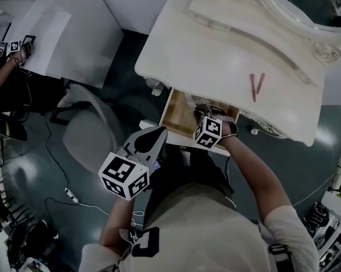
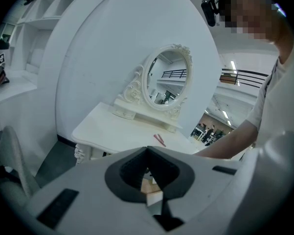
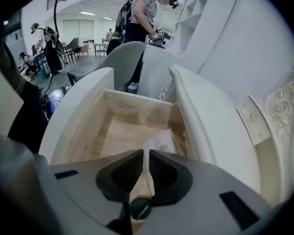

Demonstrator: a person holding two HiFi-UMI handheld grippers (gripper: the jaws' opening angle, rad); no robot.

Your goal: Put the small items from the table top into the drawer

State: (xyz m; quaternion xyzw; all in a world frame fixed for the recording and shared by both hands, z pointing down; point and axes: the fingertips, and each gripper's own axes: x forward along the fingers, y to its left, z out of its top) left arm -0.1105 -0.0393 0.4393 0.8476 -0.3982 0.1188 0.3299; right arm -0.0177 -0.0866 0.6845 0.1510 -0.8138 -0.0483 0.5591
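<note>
The white dressing table (image 1: 215, 55) has its wooden drawer (image 1: 179, 118) pulled out. My right gripper (image 1: 204, 113) points steeply down over the drawer (image 3: 122, 131). Its jaws (image 3: 146, 153) are shut, with a small dark green round-ended item (image 3: 141, 208) pinched deep between them. A sheet of paper (image 3: 161, 141) lies inside the drawer. Two thin red sticks (image 1: 256, 86) lie on the table top (image 2: 159, 140). My left gripper (image 1: 152, 137) hangs back from the drawer's front, shut and empty (image 2: 147, 151).
An oval mirror (image 2: 166, 82) in a carved frame stands at the table's back. A grey chair (image 1: 91, 135) is left of the drawer, with cables on the dark floor. Another person (image 3: 142, 13) works at a second white table (image 1: 45, 33).
</note>
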